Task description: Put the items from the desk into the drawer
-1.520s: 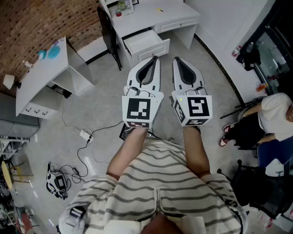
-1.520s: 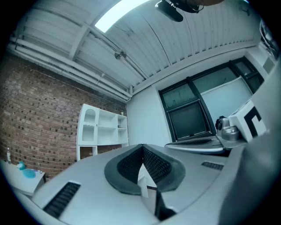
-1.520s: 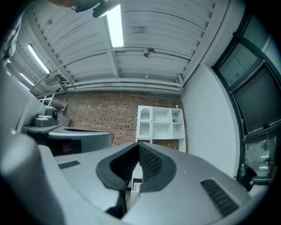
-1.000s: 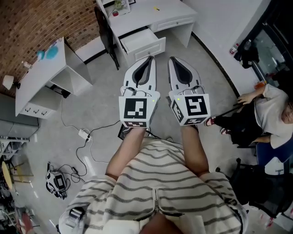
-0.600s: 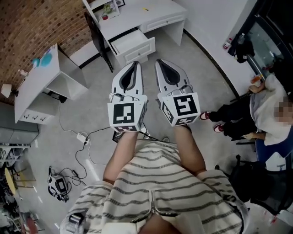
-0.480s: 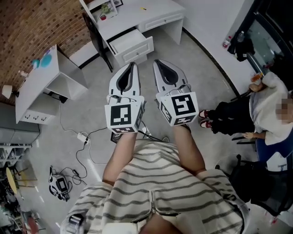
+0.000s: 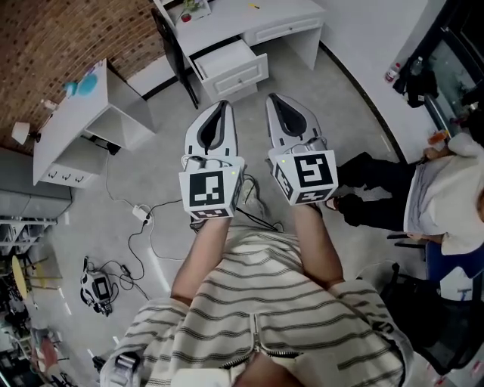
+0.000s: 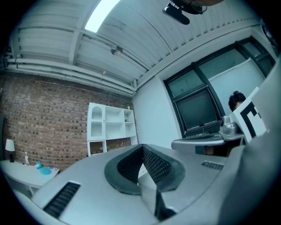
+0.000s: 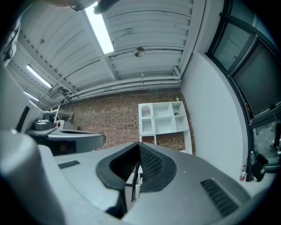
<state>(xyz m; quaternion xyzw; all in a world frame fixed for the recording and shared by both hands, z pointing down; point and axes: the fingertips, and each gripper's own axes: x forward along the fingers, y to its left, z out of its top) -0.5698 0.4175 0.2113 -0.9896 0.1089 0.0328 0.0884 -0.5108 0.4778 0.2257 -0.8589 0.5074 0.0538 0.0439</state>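
Plainly, the likeliest trouble lay underfoot: black cables (image 7: 253, 205) and a white power strip (image 7: 141, 215) trailed over the grey floor (image 7: 162, 170) between the person in the striped shirt and the white table (image 7: 287, 15), so a careless step forward could, I judged, snag a foot. The left hand-held gripper (image 7: 219, 109) and the right hand-held gripper (image 7: 276, 102) were held side by side before the person's body, each clenched with its ribbed pads together on nothing, as each gripper's own view confirmed; both would have to be opened before any pick. The small items (image 7: 187, 9) sat near the table's far left corner, with a little yellow thing (image 7: 254, 5) nearer the middle, all well apart from both grippers. The white drawer (image 7: 242, 74) stood pulled out from the table's front edge. A black chair (image 7: 168, 41) stood just beside the drawer's left side, and a seated person's dark-trousered legs (image 7: 374, 170) stretched in from the right; between those, the floor looked open enough for an approach.
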